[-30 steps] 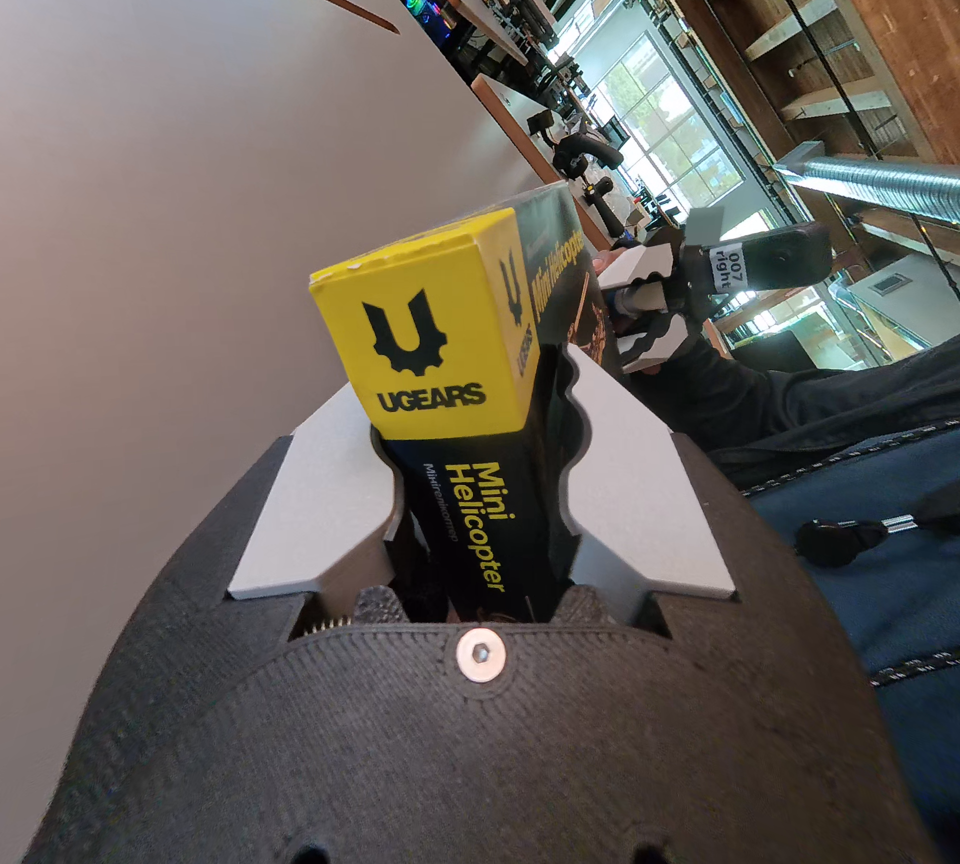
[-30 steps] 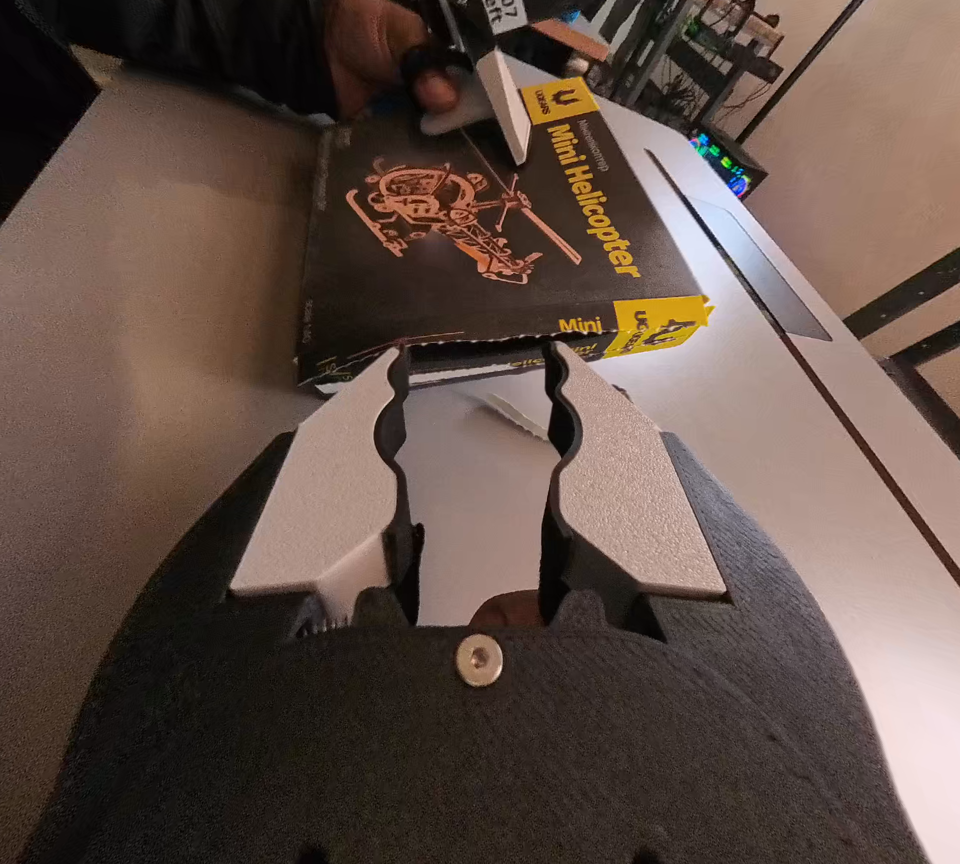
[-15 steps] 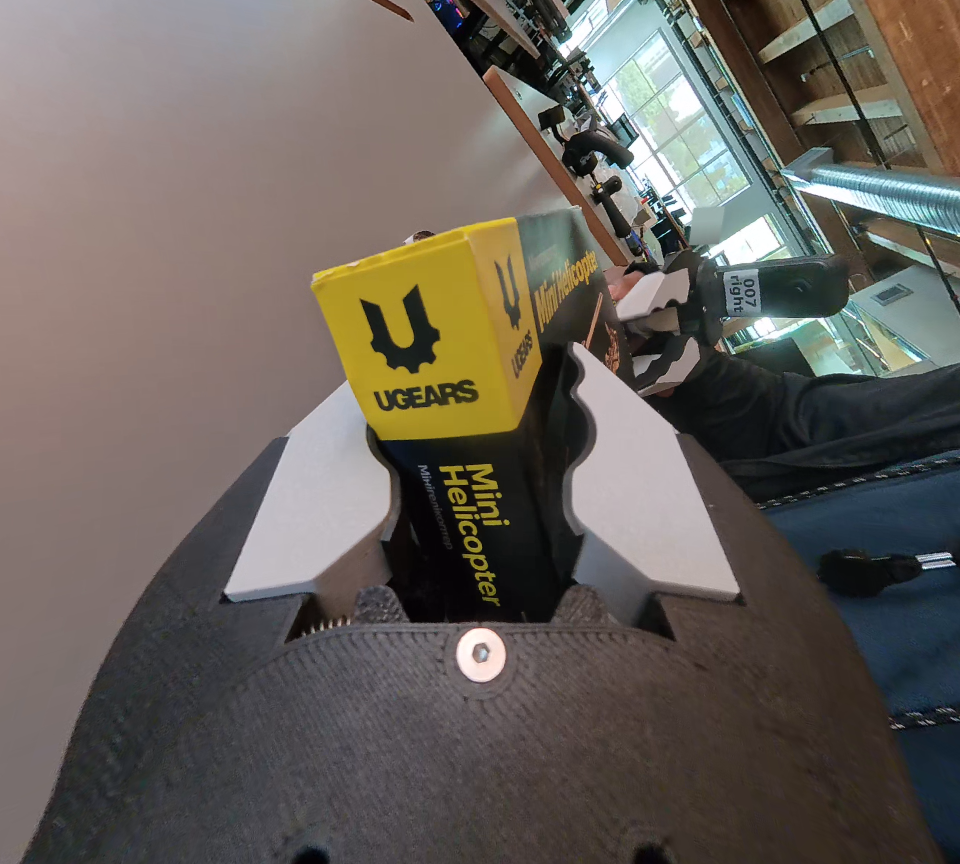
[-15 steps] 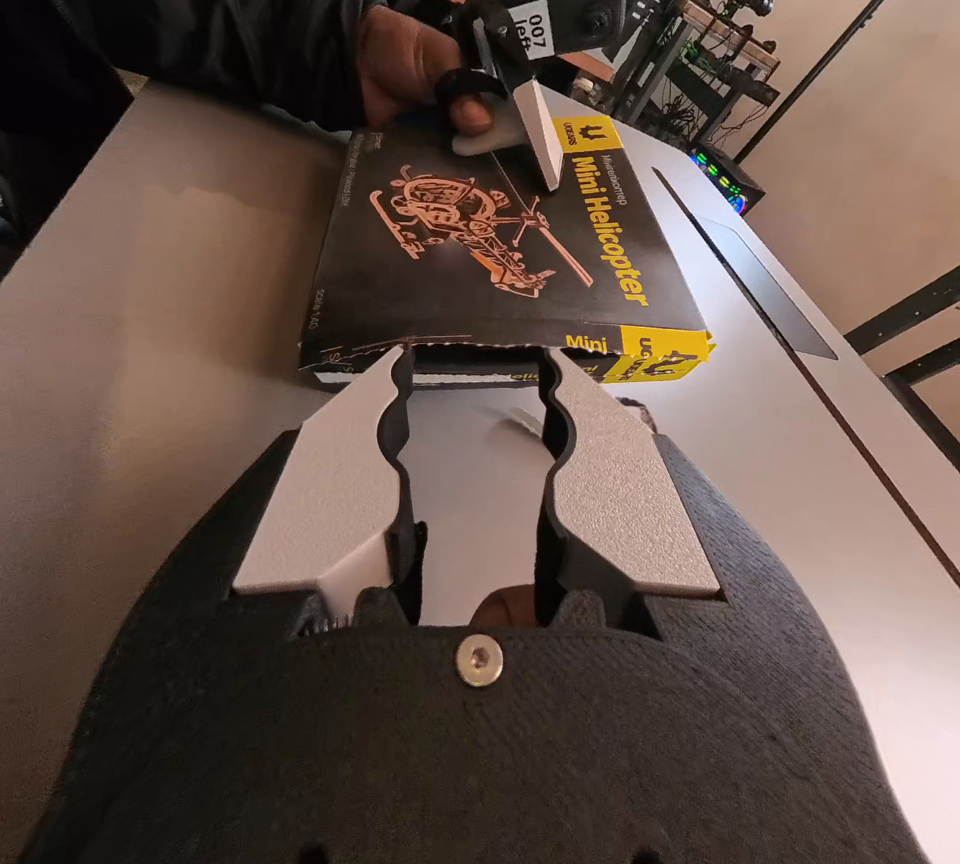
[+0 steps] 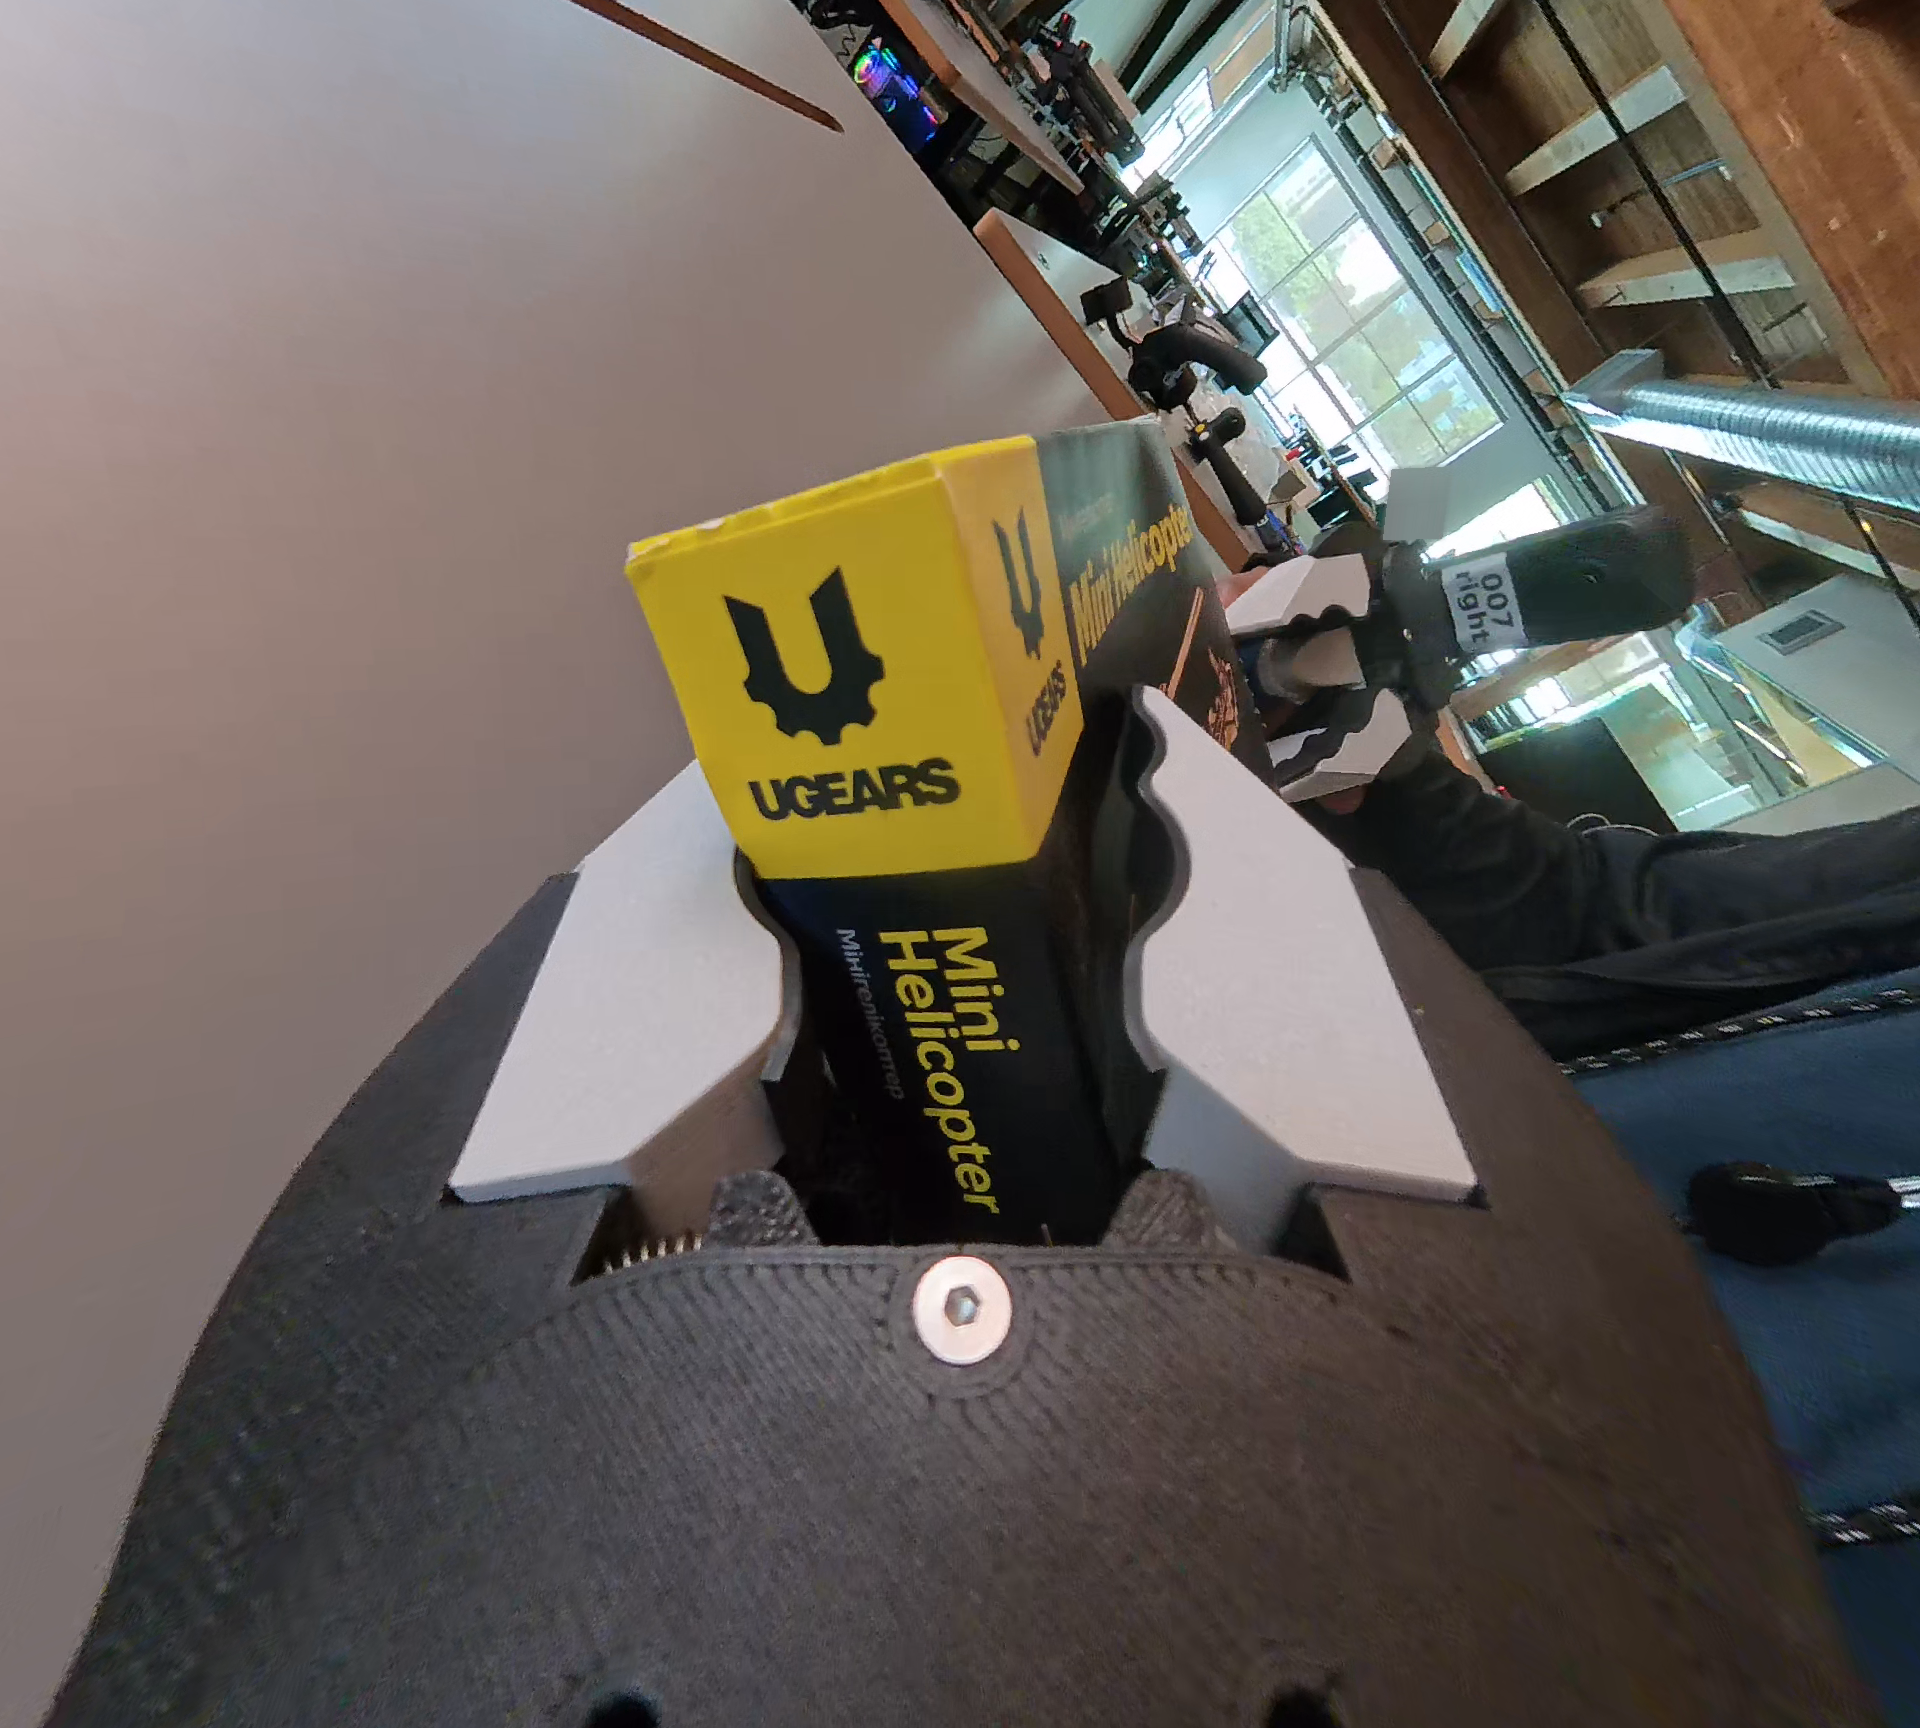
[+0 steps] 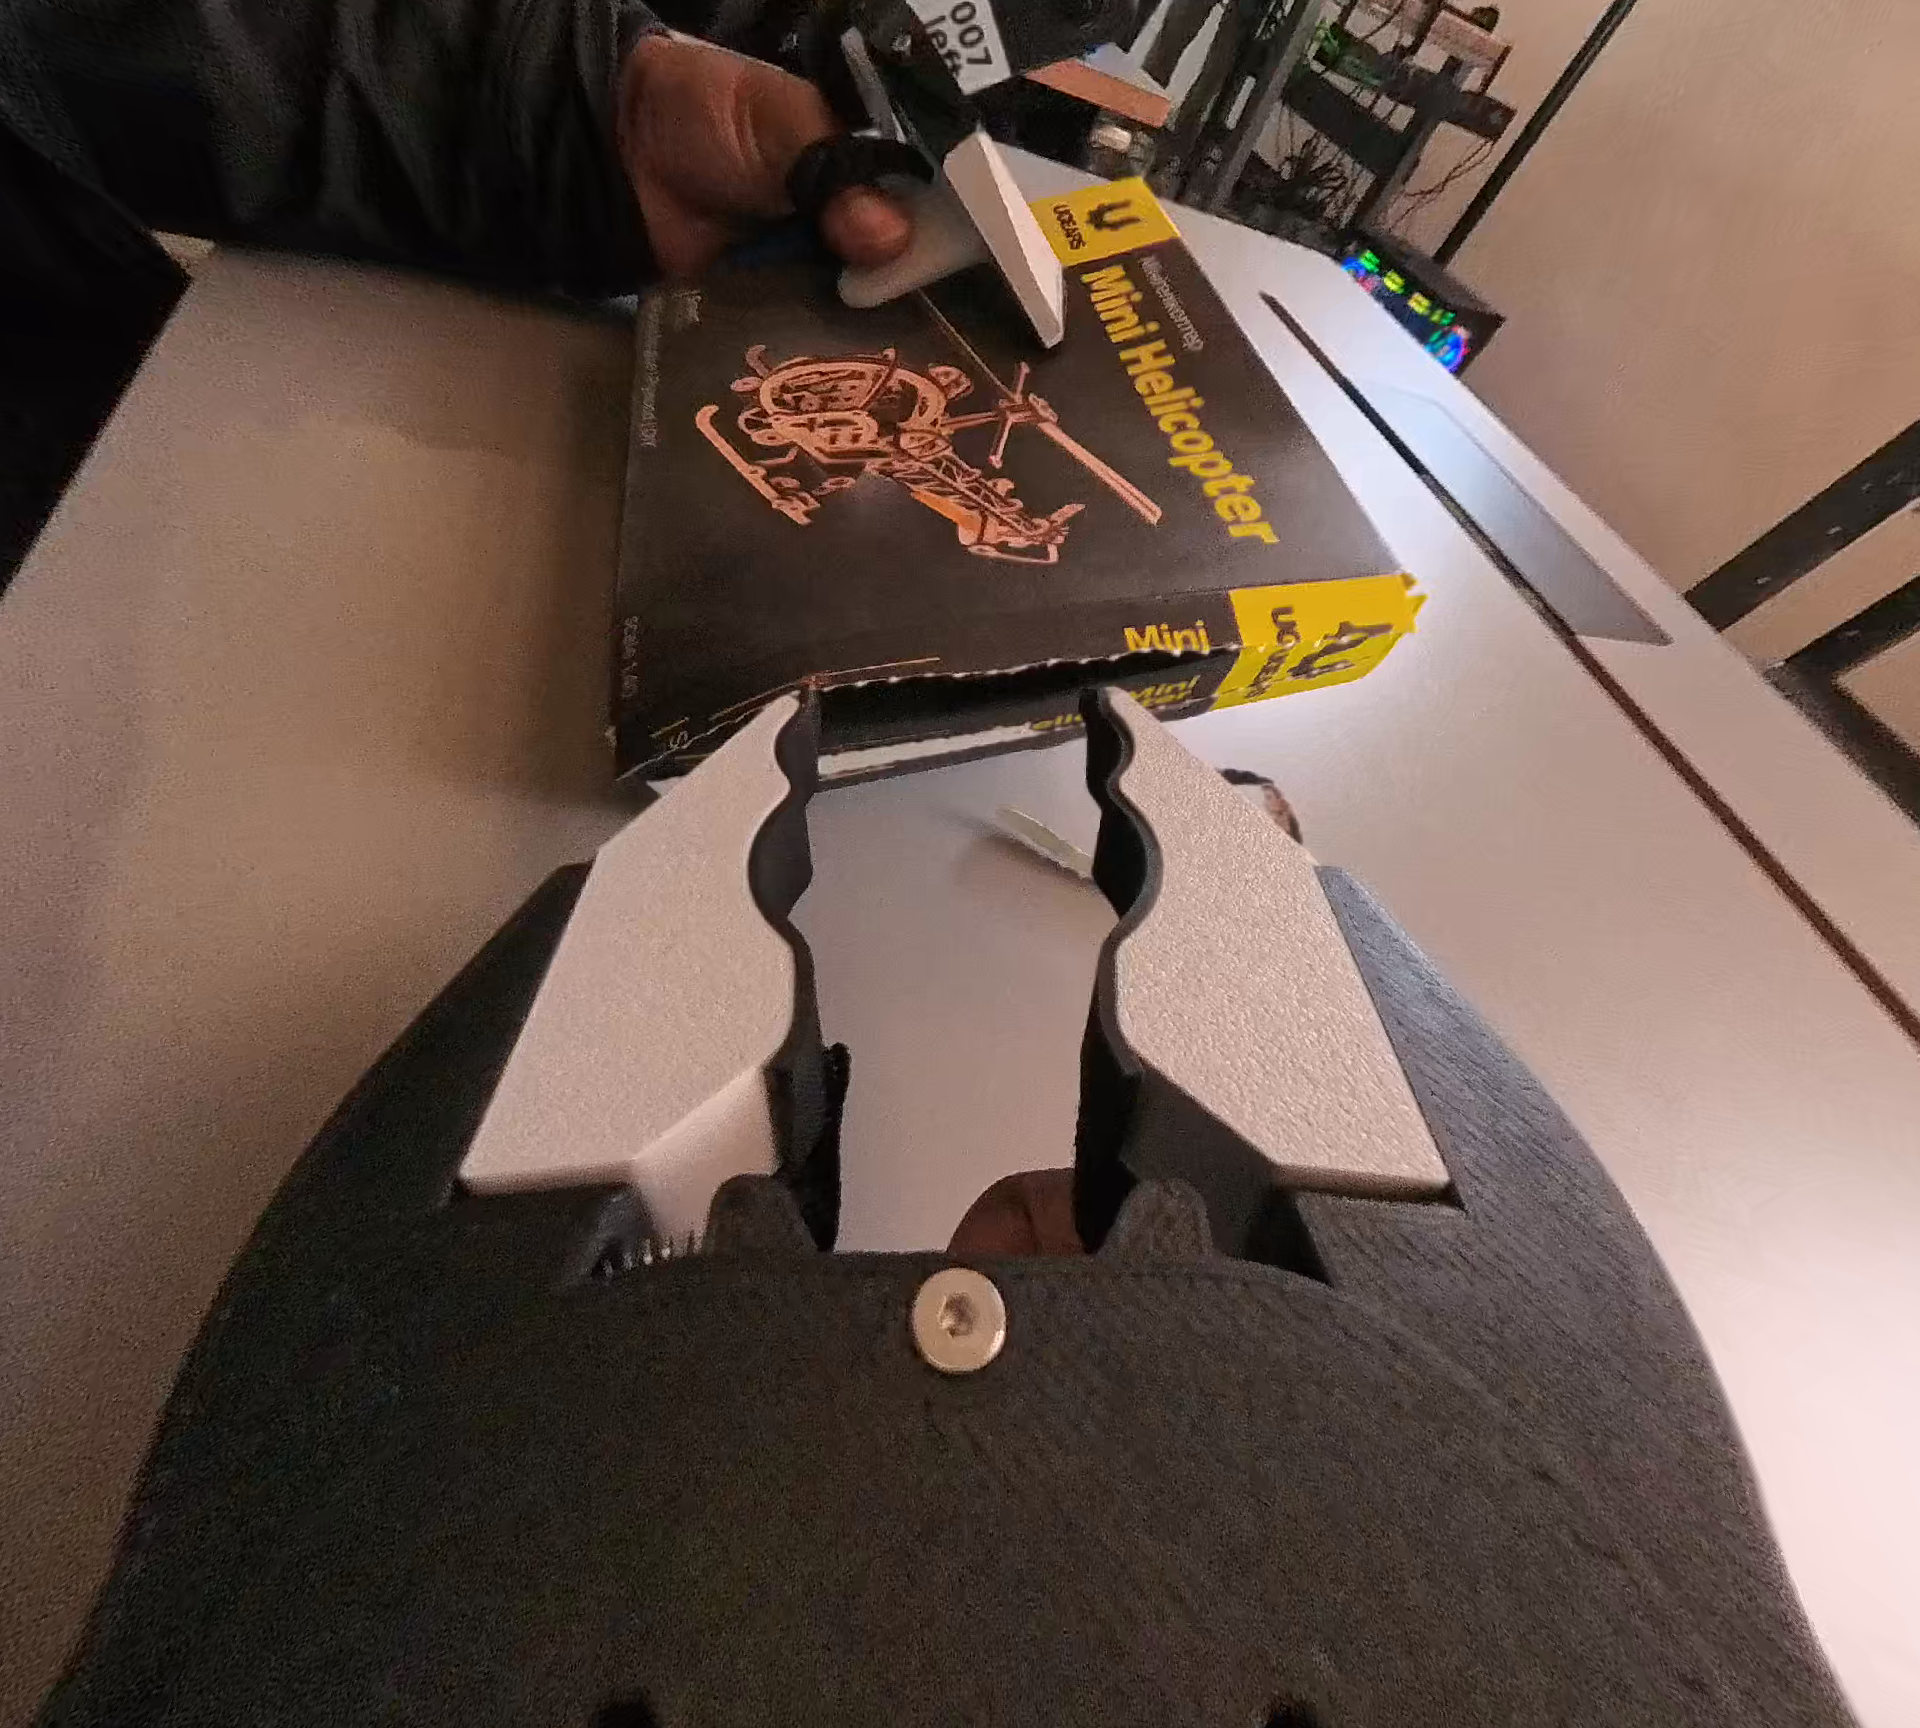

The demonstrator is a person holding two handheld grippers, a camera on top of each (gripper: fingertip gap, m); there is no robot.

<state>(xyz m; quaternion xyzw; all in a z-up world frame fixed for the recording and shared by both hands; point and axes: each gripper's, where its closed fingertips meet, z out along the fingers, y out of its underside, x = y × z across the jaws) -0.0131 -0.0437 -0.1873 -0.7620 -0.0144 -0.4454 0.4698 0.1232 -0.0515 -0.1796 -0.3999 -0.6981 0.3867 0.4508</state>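
Observation:
A flat black box with yellow corners and an orange helicopter drawing [image 6: 935,473] lies along the grey table [image 6: 312,535]. My left gripper [image 5: 935,743] is shut on the box's yellow far end [image 5: 883,691]; it also shows in the right wrist view [image 6: 987,244], held by a hand. My right gripper [image 6: 948,707] is open and empty, its fingertips at the box's near edge, where a torn flap gapes. It also shows in the left wrist view [image 5: 1299,681], past the box. A small pale scrap [image 6: 1044,842] lies on the table between my right fingers.
A dark seam [image 6: 1455,452] runs along the table to the right of the box. A person's dark sleeve [image 6: 312,68] reaches in from the upper left. Desks with electronics [image 6: 1351,68] stand behind the table.
Both views have shifted slightly. My left gripper keeps its hold on the box's yellow end. My right gripper stays open at the near edge.

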